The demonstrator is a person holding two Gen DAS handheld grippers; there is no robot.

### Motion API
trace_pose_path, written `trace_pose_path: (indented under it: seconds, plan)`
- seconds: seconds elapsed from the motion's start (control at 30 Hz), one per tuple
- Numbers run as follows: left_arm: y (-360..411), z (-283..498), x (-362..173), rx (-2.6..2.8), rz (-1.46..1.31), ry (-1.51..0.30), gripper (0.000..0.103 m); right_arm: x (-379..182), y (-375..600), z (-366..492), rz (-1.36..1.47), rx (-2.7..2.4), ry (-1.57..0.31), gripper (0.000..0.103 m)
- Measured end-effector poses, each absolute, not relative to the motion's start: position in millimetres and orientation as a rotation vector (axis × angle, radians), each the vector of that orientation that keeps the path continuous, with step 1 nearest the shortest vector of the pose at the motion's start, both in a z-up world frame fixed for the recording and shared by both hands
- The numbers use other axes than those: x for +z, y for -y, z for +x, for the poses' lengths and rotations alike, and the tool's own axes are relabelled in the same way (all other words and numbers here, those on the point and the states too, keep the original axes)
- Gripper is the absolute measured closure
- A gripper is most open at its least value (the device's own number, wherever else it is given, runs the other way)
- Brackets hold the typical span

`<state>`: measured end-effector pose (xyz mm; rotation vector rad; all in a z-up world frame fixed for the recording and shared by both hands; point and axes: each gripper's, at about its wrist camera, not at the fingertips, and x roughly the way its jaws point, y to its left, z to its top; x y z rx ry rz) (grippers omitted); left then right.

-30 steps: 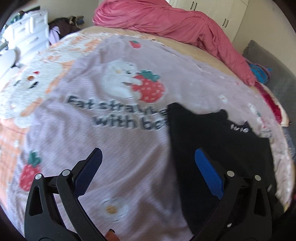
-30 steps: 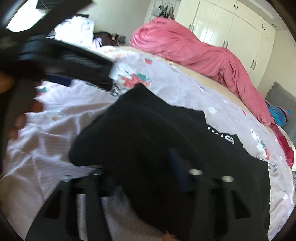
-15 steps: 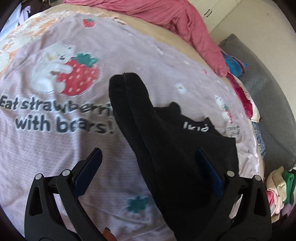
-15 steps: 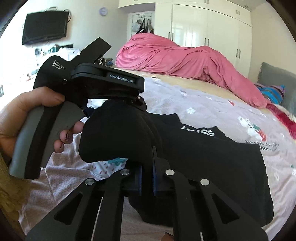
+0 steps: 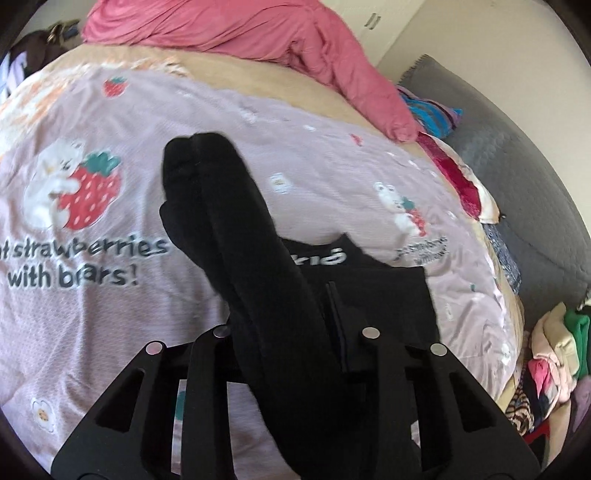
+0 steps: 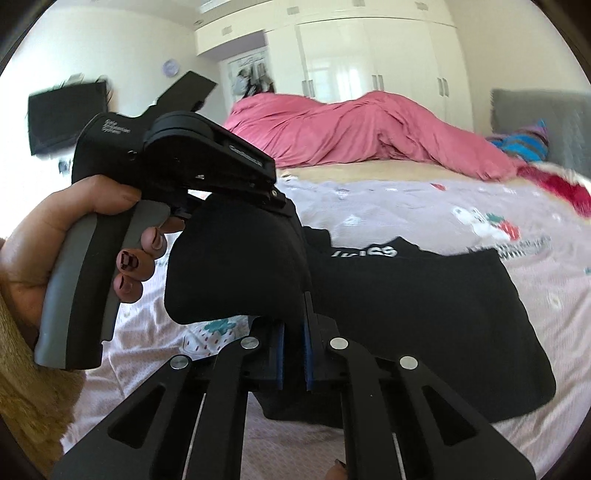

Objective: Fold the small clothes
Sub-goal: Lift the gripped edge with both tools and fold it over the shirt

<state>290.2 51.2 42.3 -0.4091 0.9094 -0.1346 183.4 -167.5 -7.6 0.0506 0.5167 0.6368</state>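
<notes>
A small black garment with white lettering (image 6: pixel 424 302) lies on the lilac strawberry bedspread (image 5: pixel 92 325). One side of it is lifted off the bed as a thick fold (image 5: pixel 229 221). My left gripper (image 5: pixel 295 339) is shut on this fold; its pads are hidden by the cloth. It also shows in the right wrist view (image 6: pixel 221 177), held by a hand, above the raised fold. My right gripper (image 6: pixel 293 354) is shut on the lower edge of the same fold (image 6: pixel 240 266).
A pink duvet (image 5: pixel 240 33) is heaped at the far side of the bed. A grey sofa (image 5: pixel 524 177) and a pile of clothes (image 5: pixel 554 350) are to the right. White wardrobes (image 6: pixel 369 62) line the far wall.
My left gripper has gone from wide open to shut on the black fold. The fold has been lifted higher off the bed. My right gripper stays shut on it.
</notes>
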Motion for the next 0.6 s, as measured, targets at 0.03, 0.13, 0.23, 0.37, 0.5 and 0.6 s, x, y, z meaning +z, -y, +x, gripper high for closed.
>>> trace_pose_path:
  seconds: [0.03,0.13,0.23,0.37,0.5,0.6]
  plan:
    - [-42.5,291.6,46.3,-0.140,-0.395,-0.904,0.081,-7.2,172.6,183.1,0.067,0.629,-0.515,0.096]
    - [-20.5,295.8,55.1,-0.161,-0.359,-0.899,0.081,-3.5,191.2,178.9,0.100,0.600,-0.495,0.096]
    - [-0.1,299.8,59.6,-0.186,-0.330,-0.905,0.081,-3.0,204.8,179.4,0.137,0.580,-0.498,0.096]
    - [28.9,309.3,57.0,-0.210,-0.302,-0.926,0.081,-6.8,229.4,184.0,0.199,0.548,-0.519,0.096]
    - [53.3,317.2,49.1,-0.228,-0.281,-0.955,0.081,-13.7,249.7,189.4,0.261,0.518,-0.551,0.096]
    - [70.3,321.7,40.5,-0.237,-0.265,-0.978,0.081,-21.1,263.0,190.3,0.314,0.502,-0.580,0.096]
